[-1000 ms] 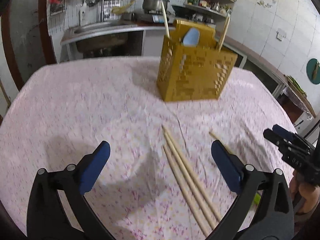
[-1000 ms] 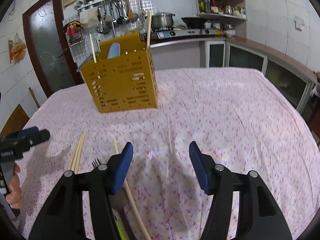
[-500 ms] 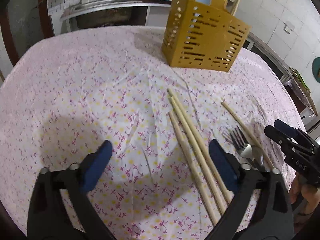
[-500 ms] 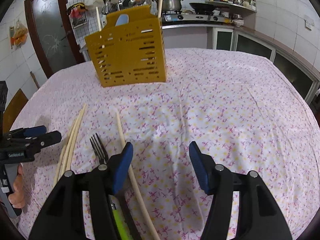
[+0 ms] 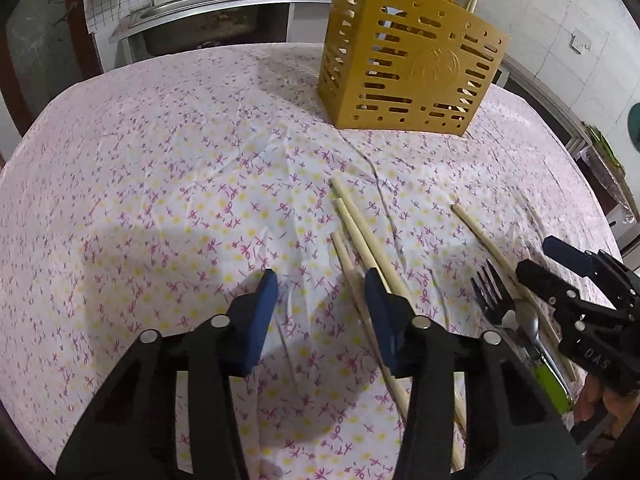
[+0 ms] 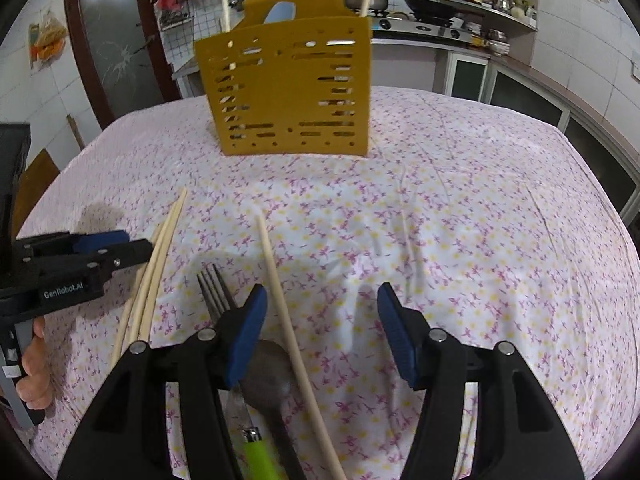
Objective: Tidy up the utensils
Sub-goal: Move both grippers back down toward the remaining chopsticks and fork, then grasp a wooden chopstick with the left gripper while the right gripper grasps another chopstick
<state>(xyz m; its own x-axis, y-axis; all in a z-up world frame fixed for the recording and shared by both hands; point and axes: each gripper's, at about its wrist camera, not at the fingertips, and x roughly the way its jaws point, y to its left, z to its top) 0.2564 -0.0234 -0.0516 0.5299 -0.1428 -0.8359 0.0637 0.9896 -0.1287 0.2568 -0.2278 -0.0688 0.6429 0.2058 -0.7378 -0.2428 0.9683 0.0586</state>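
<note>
A: Item one, left claw (image 5: 320, 316): jaws at a middling gap, holding nothing, low over the desk (image 5: 140, 184). Its right pad sits over the bundle of three chopsticks (image 5: 352, 232); the left pad is over bare cloth.

B: Best approach, in my judgement?

A: Shift right so one stick lies between both pads, come down square across its length, then close near the middle so it does not tip when lifted.

B: Heading of the bundle?

A: Long axis runs from the claw away toward the yellow holder (image 5: 408, 68), the far tips pointing at it and a little left.

B: Item two?

A: Fork (image 6: 216, 288), green handle, tines pointing toward the holder; a spoon (image 6: 268, 368) just beside it, bowl up.

B: Item three?

A: Single chopstick (image 6: 276, 276), same lengthwise heading, lying apart from the bundle and beside the fork.

B: Item four?

A: Right claw (image 6: 320, 332): jaws wide, empty, the single chopstick passing just inside its left pad.

B: Holder contents?

A: Two upright sticks and something pale blue; compartments cannot be told.
</note>
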